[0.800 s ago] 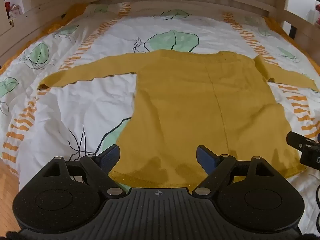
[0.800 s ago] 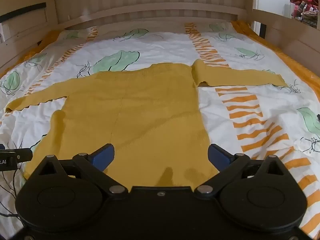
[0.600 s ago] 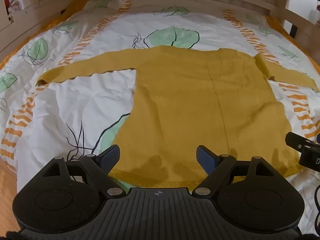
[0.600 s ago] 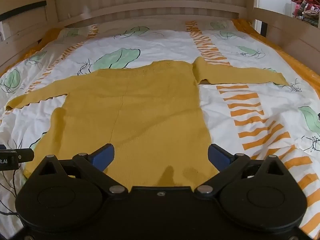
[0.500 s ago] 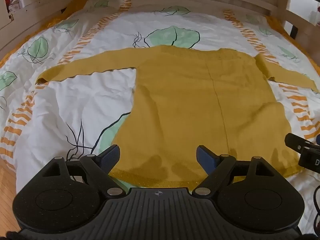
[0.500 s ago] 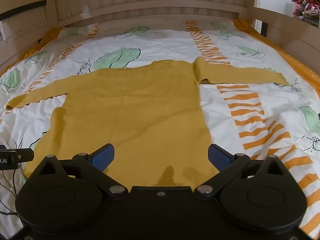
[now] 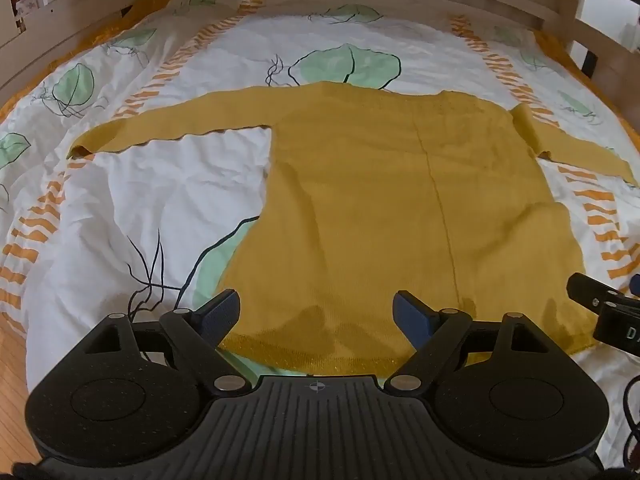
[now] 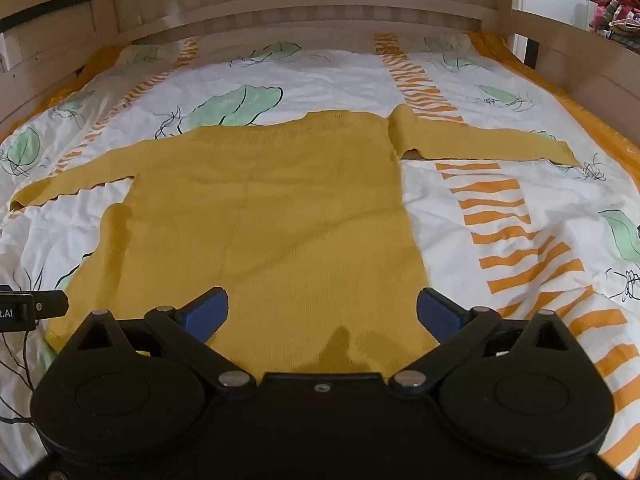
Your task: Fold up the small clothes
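— On the bed, what is lying there?

— On the leaf-printed duvet (image 7: pixel 168 184), a mustard-yellow knitted sweater (image 7: pixel 384 208) is lying flat, hem toward the cameras and neckline toward the wooden headboard (image 8: pixel 304 12). Both sleeves are stretching out sideways; the one on the right is creasing where it is meeting the shoulder, and a small fold is showing there.

— And the left gripper?

— The left gripper (image 7: pixel 316 312) is hovering over the near left part of the hem, pointing downward. Its jaws are standing wide apart, blue pads (image 7: pixel 224 312) showing, and nothing is sitting between them; the knit is lying underneath, and I cannot tell whether the fingertips are touching it.

— Is the right gripper doing the same?

— Much the same. The right gripper (image 8: pixel 322 312) is hanging over the near right part of the hem, its jaws spreading very wide and gripping nothing. Its right blue pad is sitting just about over the sweater's right edge, where orange stripes are running along the duvet.

— Are the two tools seeing each other?

— Yes. A black tip of the right tool is poking in at the right margin of the left wrist view, and a black tip of the left one is poking in at the left margin of the right wrist view.

— Anything around the bed?

— Wooden side rails (image 8: pixel 580 64) are enclosing the mattress, and some red patterned fabric (image 8: pixel 612 0) is showing beyond the right rail.
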### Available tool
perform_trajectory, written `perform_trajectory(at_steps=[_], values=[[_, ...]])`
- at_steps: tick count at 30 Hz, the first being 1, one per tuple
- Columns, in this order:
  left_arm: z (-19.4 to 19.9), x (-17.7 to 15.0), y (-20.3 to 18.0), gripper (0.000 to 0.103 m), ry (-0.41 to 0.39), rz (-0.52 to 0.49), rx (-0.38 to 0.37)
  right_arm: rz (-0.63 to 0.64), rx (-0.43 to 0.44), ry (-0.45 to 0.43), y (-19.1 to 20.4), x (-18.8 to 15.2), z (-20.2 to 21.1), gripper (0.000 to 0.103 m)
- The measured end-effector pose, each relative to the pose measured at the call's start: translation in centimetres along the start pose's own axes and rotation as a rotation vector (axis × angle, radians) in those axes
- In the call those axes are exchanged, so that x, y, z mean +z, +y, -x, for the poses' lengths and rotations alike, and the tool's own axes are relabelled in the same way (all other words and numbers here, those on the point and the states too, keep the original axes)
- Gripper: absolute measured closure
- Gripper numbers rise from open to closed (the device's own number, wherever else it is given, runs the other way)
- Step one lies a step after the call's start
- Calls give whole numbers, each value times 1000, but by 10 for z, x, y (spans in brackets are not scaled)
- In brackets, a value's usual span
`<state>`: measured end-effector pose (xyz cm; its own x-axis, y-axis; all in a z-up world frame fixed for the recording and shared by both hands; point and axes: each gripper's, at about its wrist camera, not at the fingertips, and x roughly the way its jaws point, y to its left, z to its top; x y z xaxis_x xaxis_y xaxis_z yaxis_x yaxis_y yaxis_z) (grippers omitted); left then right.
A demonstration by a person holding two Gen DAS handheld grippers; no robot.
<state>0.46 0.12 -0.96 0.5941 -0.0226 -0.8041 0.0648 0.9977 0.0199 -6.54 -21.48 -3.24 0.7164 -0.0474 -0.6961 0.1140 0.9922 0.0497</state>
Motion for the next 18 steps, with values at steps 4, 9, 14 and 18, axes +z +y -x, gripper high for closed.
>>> perform_trajectory(at_steps=[4, 9, 14, 18], values=[[-2, 0, 0, 20, 7, 3, -1, -2, 2, 8, 0, 0, -1, 2], [-2, 0, 0, 20, 10, 3, -2, -2, 6, 13, 1, -1, -1, 1], [-4, 0, 0, 20, 17, 4, -2, -1, 8, 18, 2, 1, -3, 1], [-7, 0, 0, 20, 28, 3, -4, 0, 10, 26, 4, 0, -5, 0]])
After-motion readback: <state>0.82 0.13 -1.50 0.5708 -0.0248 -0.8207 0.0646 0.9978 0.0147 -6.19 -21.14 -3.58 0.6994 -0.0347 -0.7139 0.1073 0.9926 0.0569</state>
